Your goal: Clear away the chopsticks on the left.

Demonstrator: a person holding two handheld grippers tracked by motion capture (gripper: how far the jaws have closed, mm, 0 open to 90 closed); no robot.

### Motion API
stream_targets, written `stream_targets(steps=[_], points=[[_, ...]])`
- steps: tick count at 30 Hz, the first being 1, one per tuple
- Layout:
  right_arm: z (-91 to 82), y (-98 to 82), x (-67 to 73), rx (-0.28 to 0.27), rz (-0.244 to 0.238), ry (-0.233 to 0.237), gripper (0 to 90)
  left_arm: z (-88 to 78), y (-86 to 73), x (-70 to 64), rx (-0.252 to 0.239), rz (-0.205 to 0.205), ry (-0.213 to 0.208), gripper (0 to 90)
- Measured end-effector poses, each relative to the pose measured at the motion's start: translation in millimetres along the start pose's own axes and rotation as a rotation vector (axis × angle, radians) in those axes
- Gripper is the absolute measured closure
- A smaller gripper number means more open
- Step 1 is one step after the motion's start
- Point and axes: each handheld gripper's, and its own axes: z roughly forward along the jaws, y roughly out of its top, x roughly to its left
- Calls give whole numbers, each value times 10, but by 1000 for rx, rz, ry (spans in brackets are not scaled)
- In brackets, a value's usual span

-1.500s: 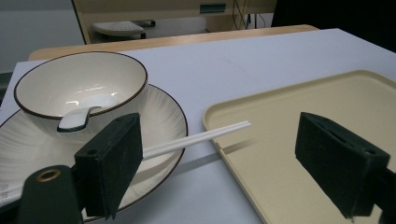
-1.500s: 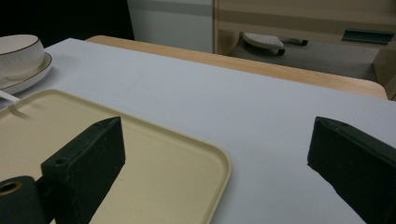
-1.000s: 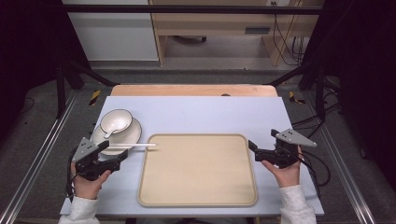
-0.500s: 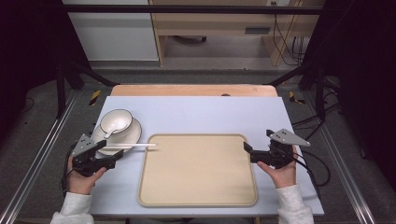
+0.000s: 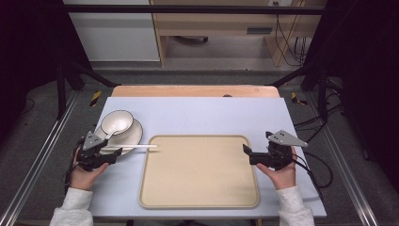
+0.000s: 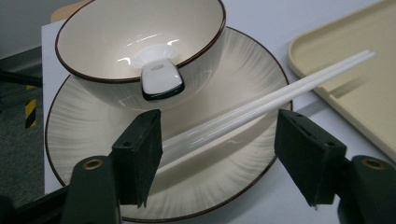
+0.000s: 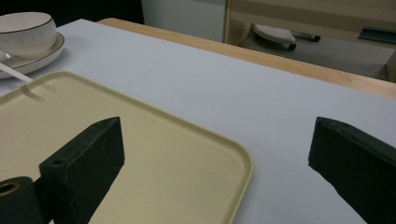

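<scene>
Left gripper (image 5: 114, 156): held low at the left edge of the table, jaws spread wide, holding nothing; in the left gripper view the chopsticks pass between the two jaws, touching neither that I can see.
Right gripper (image 5: 246, 151): at the right rim of the tray, jaws wide apart, empty.
Chopsticks (image 6: 261, 105): white pair, lying across the plate rim, tips reaching over the tray's left edge.
Bowl (image 5: 116, 124): sits on the plate (image 5: 134, 136), a white spoon (image 6: 159, 79) inside it.
Tray (image 5: 200, 202): beige, in the middle of the pale blue table (image 5: 197, 115), nothing on it except the chopstick tips.
</scene>
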Motion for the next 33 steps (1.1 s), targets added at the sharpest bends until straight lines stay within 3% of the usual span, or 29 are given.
stream_targets(steps=[15,24,33], points=[[12,-5,5,6,-4,-1,40,153,-19,19,51,59,42,422],[-12,1,-7,-1,-6,-5,40,129,-11,-32,67,83,47,511],[-20,2,-10,-2,-9,-9,40,64,7,-89,45,93,36,521]])
